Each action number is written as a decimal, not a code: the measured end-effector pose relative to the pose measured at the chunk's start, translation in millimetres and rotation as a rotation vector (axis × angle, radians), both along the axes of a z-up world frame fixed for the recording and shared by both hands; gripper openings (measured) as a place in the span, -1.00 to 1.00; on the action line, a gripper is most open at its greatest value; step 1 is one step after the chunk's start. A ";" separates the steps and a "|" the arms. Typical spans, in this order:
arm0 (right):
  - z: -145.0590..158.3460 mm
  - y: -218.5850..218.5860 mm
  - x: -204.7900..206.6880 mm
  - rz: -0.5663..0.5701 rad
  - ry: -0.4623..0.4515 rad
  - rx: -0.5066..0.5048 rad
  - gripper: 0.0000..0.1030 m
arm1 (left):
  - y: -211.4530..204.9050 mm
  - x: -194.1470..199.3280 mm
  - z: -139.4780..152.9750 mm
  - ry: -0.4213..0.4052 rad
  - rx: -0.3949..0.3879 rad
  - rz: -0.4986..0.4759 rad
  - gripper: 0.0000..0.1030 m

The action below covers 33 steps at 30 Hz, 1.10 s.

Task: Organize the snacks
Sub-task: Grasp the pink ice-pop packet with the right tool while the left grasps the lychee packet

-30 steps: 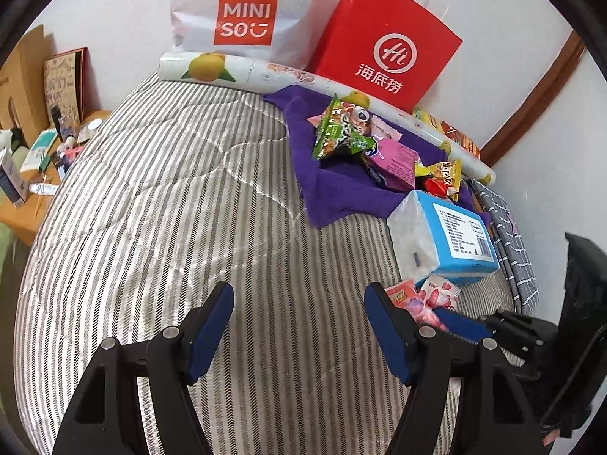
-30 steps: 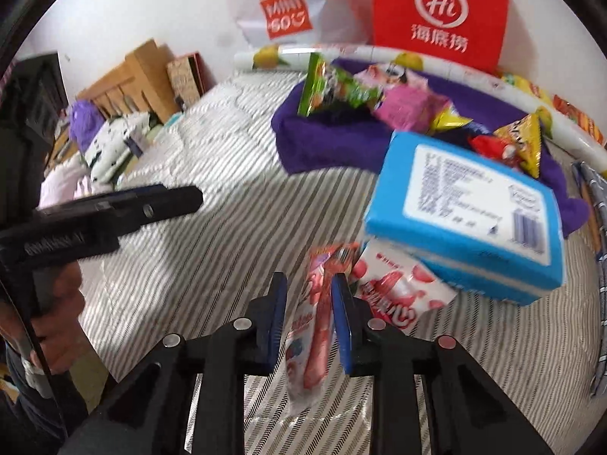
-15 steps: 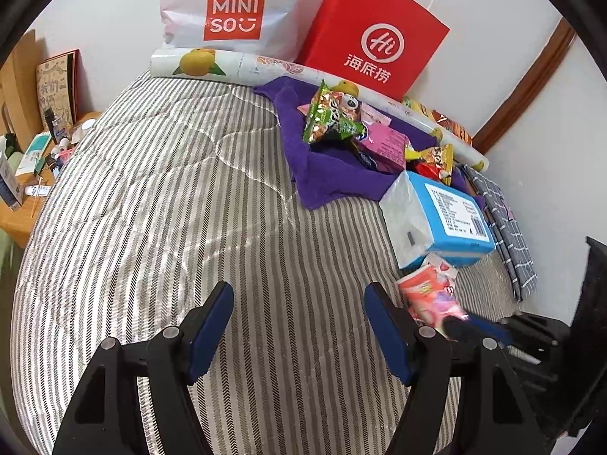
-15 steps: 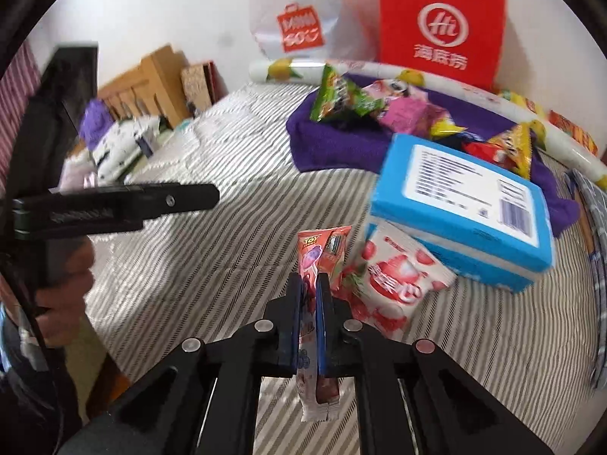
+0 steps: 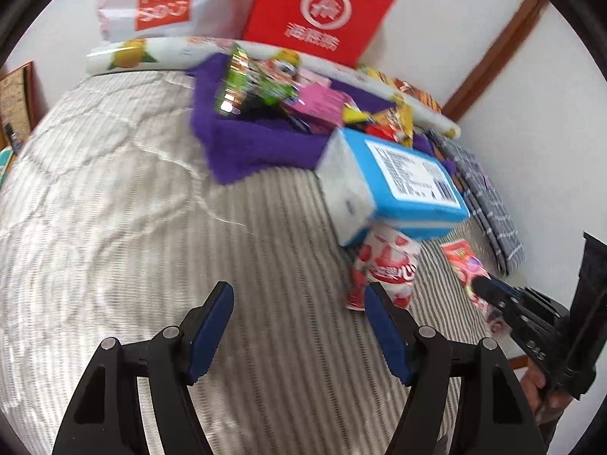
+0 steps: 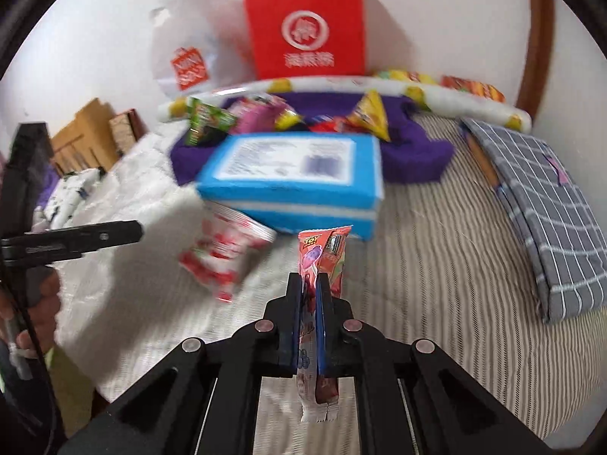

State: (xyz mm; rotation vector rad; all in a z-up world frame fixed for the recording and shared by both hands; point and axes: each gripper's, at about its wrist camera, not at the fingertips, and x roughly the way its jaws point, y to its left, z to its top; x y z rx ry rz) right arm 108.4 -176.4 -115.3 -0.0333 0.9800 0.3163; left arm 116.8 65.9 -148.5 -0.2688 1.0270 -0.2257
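My right gripper [image 6: 310,284] is shut on a narrow red snack packet [image 6: 327,250], lifted above the striped bed; the same packet [image 5: 464,261] shows at the right of the left wrist view. A red-and-white strawberry snack bag [image 5: 383,265] lies on the bed against a blue tissue pack [image 5: 409,182], also seen as the bag [image 6: 224,254] and the pack [image 6: 292,174] from the right. My left gripper [image 5: 297,303] hangs open over the bed, its right finger near that bag, nothing between the fingers. More snacks [image 5: 265,83] sit on a purple towel [image 5: 246,144].
A red paper bag [image 5: 322,11] and a white shopping bag [image 5: 159,3] lean on the wall behind a rolled fruit-print mat [image 5: 159,53]. A grey checked cushion [image 6: 546,204] lies at the bed's right side. Boxes and clutter [image 6: 91,132] stand off the left edge.
My right gripper closed on the narrow red packet and lifted it off the bed, swinging right. The left gripper drifted toward the strawberry bag, still open. Both views are blurred now.
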 end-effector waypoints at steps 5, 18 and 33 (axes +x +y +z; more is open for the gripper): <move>-25.6 -13.9 8.1 -0.019 0.047 0.015 -0.81 | -21.1 5.2 -10.6 0.025 0.050 -0.031 0.34; -44.8 -12.7 13.6 0.004 -0.027 -0.058 -0.39 | -30.3 -0.2 -14.5 -0.037 0.117 -0.016 0.36; -47.9 -34.0 42.1 -0.011 -0.021 0.023 -0.51 | -29.6 -3.4 -13.5 -0.048 0.117 -0.038 0.38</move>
